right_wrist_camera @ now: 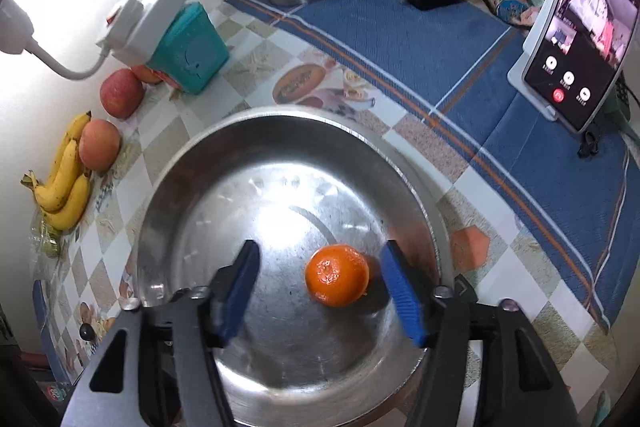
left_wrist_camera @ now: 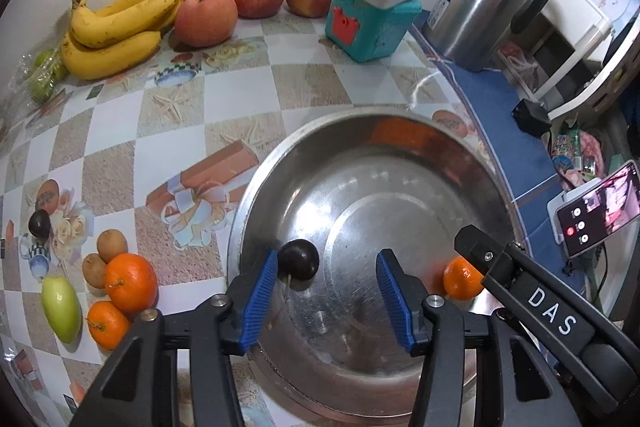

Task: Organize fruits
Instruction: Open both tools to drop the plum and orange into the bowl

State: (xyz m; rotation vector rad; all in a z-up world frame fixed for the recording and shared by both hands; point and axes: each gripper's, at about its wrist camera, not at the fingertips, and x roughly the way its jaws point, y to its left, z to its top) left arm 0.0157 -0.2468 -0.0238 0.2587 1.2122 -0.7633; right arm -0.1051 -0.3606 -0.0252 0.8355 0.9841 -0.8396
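While both my tongs hang open over the steel basin (left_wrist_camera: 400, 131), plum (left_wrist_camera: 299, 259) and tangerine (right_wrist_camera: 337, 275) lie released. I should lift my left gripper (left_wrist_camera: 326, 291) and right gripper (right_wrist_camera: 320, 291) straight up, then fetch fruit at nine o'clock.

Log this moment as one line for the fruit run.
left gripper: open, plum by its pad | right gripper: open, orange between fingers, loose | both fruits in bowl

Orange tangerine (right_wrist_camera: 337, 281), dark plum (left_wrist_camera: 298, 260)

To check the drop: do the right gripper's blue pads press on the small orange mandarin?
No, the small orange mandarin lies in the steel basin, clear of both pads.
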